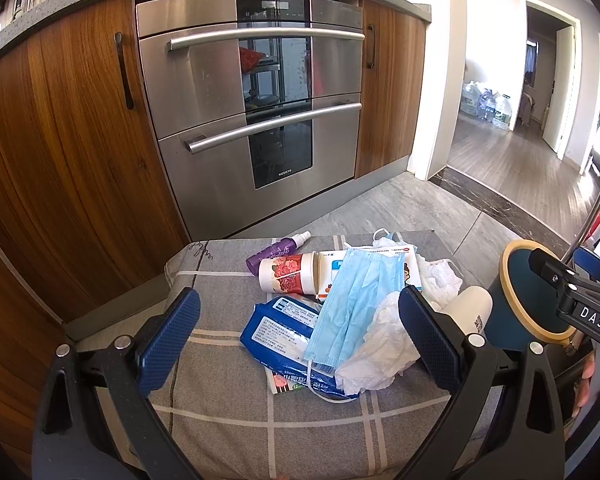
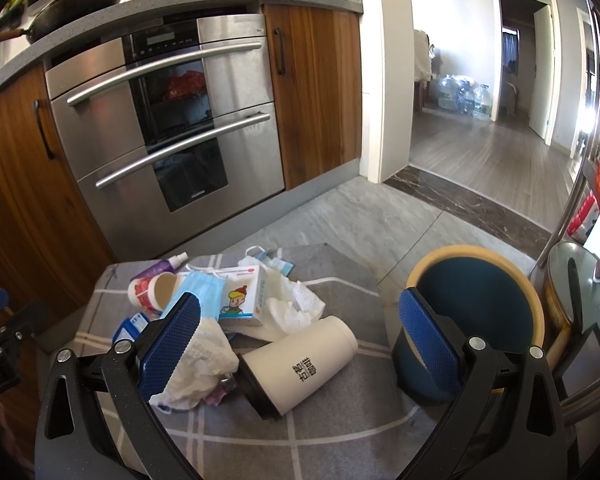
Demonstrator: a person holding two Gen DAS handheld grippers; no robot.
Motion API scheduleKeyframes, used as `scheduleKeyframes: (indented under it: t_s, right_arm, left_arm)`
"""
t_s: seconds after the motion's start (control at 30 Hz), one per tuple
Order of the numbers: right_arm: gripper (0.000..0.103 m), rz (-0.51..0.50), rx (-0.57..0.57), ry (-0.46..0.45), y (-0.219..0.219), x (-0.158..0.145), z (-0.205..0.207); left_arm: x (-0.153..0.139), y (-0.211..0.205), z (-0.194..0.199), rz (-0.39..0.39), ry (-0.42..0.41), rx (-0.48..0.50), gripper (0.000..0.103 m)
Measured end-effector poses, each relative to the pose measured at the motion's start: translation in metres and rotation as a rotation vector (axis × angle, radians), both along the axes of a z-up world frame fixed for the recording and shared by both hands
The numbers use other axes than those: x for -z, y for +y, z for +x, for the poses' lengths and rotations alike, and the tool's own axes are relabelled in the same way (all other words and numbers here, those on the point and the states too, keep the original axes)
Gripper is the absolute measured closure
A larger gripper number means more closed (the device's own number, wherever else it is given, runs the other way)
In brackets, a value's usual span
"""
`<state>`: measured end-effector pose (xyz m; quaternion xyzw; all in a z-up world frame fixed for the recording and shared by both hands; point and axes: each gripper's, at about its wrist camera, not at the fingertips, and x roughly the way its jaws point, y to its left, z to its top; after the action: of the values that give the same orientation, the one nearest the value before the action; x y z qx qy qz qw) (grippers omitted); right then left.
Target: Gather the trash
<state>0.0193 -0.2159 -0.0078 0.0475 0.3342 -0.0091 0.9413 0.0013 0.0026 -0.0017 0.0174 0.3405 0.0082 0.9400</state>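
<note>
while both grippers, left gripper and right gripper, gape wide and empty, i'd pinch the white cup mid-body, then tip it into the bin off the mat's right edge.

A grey cloth crossed with white check lines carries a pale blue mask, a white cup with red flowers, a purple bottle, and a dark blue bin rimmed tan.

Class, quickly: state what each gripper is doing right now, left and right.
Left gripper: open, holding nothing, above the blue face mask.
Right gripper: open, holding nothing, above the white cup.
</note>
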Motion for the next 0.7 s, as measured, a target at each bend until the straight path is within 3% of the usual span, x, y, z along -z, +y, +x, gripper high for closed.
scheduleKeyframes:
  t_s: [0.7]
  right_arm:
    - [0.004,0.009,0.015,0.027,-0.0057,0.0053,0.0001]
  left_arm:
    - [0.0007,-0.0008,0.0029,-0.004,0.021,-0.009,0.005]
